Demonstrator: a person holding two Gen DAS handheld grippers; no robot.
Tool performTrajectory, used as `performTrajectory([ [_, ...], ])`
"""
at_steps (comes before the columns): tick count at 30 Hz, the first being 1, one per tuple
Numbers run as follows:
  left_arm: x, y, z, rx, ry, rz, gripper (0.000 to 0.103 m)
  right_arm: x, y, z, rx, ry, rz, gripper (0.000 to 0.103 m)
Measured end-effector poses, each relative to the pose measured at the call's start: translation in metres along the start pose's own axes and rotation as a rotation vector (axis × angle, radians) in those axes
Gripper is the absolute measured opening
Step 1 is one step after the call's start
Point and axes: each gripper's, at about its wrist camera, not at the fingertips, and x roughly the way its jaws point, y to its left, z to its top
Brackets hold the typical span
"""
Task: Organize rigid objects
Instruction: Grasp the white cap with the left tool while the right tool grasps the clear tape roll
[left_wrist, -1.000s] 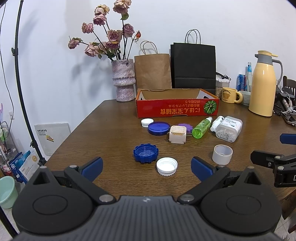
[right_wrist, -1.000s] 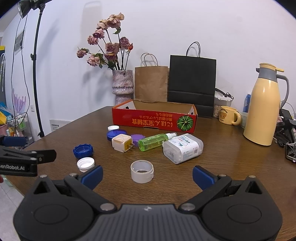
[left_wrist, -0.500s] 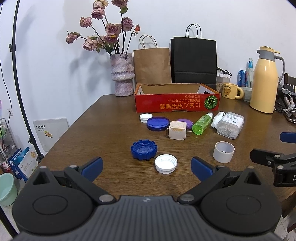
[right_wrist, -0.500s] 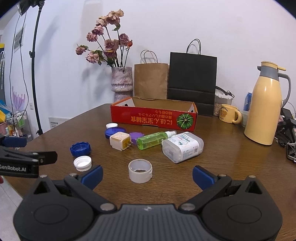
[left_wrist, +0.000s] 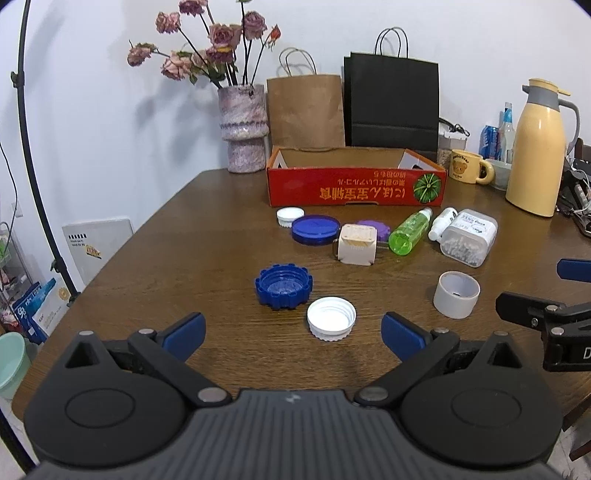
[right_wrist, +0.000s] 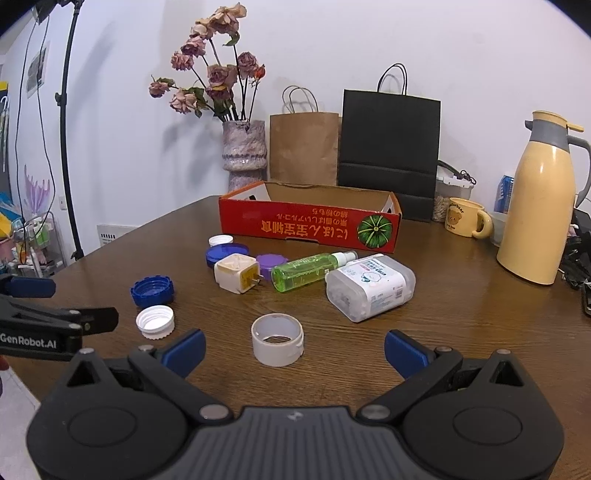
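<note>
Left wrist: both tongs (left_wrist: 291, 334) (right_wrist: 294, 350) gape wide (nothing gripped).

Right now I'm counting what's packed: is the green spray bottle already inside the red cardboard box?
No, the green spray bottle lies on the table in front of the red cardboard box.

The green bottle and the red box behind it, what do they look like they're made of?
Green bottle: likely clear tinted plastic, glossy; the table shows through it and it carries highlights. Red box: apparently printed cardboard, matte, with bare brown inner walls and a folded rim.
</note>
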Motion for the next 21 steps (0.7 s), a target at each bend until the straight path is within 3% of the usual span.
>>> performTrajectory([
  [21, 0.062, -0.016, -0.001, -0.031, 0.106, -0.008, 0.103, 0.045, -0.015, -0.003, -0.001, 0.076, 0.011, 0.103],
])
